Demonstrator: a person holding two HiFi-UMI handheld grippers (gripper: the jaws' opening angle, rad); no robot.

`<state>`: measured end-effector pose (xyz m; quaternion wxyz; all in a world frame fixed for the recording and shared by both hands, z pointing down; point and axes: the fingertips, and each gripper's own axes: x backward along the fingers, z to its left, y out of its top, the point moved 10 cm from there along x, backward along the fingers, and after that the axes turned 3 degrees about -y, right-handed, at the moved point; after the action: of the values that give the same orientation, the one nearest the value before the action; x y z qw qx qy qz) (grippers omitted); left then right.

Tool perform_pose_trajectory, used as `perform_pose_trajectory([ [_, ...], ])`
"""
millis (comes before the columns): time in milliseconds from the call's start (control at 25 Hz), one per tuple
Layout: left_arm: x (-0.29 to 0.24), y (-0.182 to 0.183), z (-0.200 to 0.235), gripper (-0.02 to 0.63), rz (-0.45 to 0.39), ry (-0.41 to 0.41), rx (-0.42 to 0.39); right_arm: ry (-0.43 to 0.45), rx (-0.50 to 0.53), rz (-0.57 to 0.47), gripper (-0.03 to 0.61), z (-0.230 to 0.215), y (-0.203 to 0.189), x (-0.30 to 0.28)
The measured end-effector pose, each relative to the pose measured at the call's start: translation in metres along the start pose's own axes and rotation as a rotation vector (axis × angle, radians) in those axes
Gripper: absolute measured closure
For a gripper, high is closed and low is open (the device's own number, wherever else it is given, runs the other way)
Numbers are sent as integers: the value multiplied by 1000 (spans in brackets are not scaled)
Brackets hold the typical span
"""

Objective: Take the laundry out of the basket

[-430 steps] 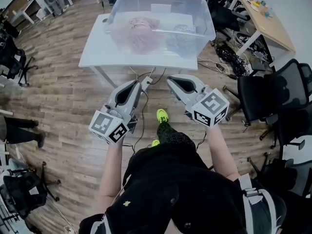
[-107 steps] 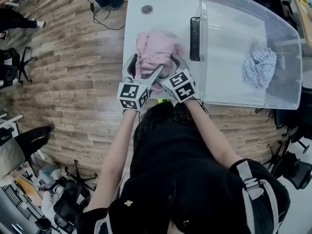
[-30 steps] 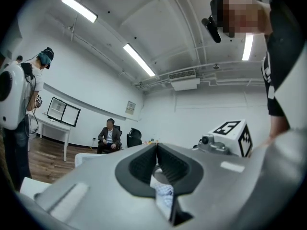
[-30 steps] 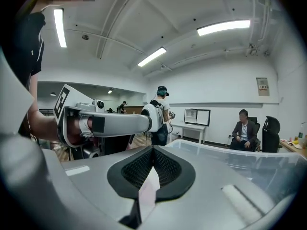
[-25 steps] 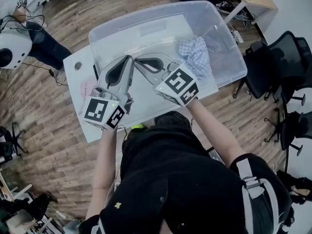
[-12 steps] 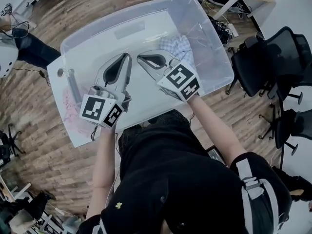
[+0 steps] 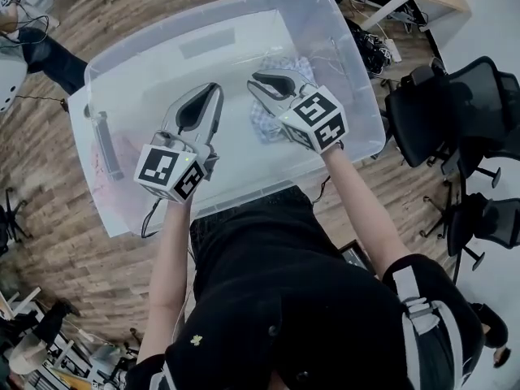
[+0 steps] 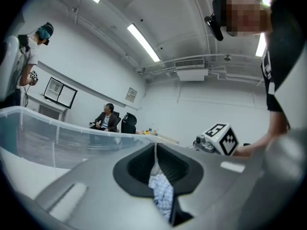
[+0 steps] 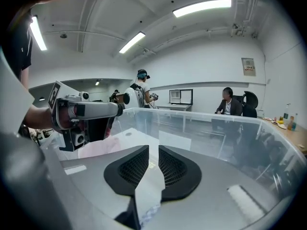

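Since a second ago my left hand-held gripper (image 7: 214,88) and right hand-held gripper (image 7: 260,78) have sunk deeper into the clear plastic bin (image 7: 162,35). My left one is pressed together, empty. My right one's jaws have just been opening and stand slightly apart, nothing between them, over the blue-and-white checked cloth (image 7: 262,122) on the bin floor. A pink garment (image 9: 98,147) lies outside on the white worktop (image 7: 80,130).

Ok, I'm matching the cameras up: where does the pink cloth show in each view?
Head view: pink cloth at the left, faint through the wall of the clear bin.
Left gripper view: not in it.
Right gripper view: pale pink patch at lower left.
Shared landmark: the bin's rim, seen in all three.
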<state>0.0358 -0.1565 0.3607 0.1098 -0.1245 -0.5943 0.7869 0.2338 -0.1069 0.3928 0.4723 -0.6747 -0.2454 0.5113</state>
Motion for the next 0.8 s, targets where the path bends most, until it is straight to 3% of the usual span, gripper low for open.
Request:
perform_pose_trajectory([
  [280,-21,-13,7,606,30,-10,33,-15,-43,94,478,-30,-33,-16],
  [560,-33,-22,19,606,41,10,78,5,-83,291,372,-68,-73,-44],
  [800,-36,-25,38,606,51,42,108,22,-40,394,283,-85,-93,-67],
])
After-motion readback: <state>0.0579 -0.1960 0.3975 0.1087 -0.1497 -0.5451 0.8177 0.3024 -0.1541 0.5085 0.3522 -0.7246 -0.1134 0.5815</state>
